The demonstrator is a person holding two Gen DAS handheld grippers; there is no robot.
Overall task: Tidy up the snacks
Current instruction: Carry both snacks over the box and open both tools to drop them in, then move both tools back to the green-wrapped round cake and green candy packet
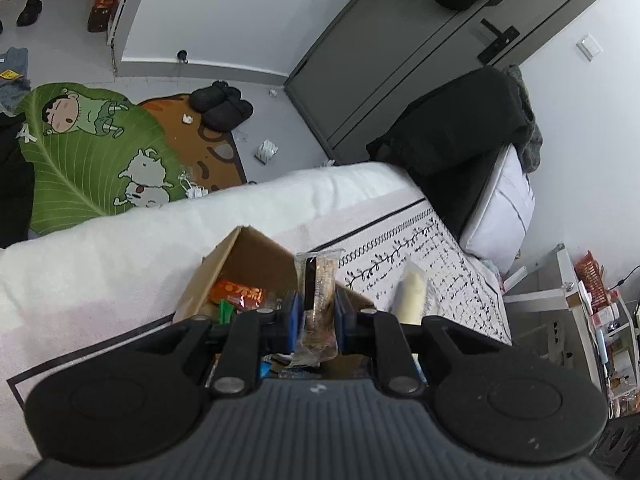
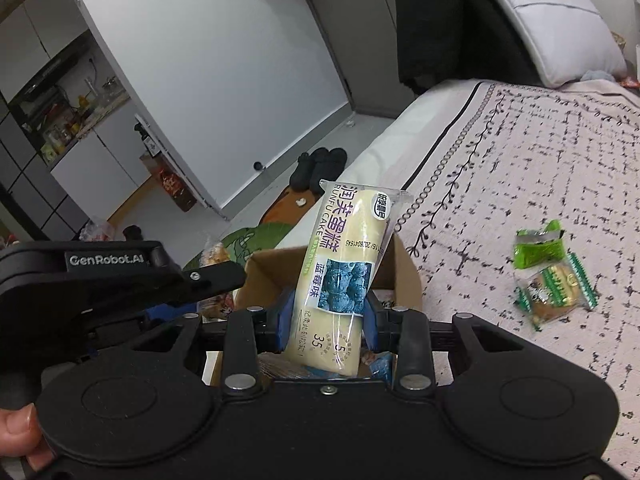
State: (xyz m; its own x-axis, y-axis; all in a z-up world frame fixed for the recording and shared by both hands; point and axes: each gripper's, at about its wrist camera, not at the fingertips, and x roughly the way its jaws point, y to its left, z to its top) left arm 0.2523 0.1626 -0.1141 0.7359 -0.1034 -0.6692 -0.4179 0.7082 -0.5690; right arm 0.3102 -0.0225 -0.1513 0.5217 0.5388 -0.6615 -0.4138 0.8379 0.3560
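Snacks on both sides at once here, and the cardboard box (image 1: 256, 264) on the bed (image 2: 520, 168) is the spot to watch. Left hand-held gripper (image 1: 318, 312) is clamped tight on a thin clear-wrapped pastry (image 1: 320, 300), which stands upright between the blue pads right over the box's open top. Down inside the box sit an orange packet (image 1: 240, 292) and something green just beside it. Right hand-held gripper (image 2: 326, 316) is closed around a pale cream cake roll (image 2: 344, 272) in clear wrap with a blueberry picture on the label; the roll tilts up and away, its lower end between the pads, also above the box (image 2: 272, 276). From the right wrist view the left hand-held gripper (image 2: 216, 276) shows black at the box's left edge. Well to the right of the box, on the patterned bedspread, lie a green packet (image 2: 538, 250) and a wrapped biscuit (image 2: 554, 290), touching each other. A thumb (image 2: 18, 436) shows at the lower left corner.
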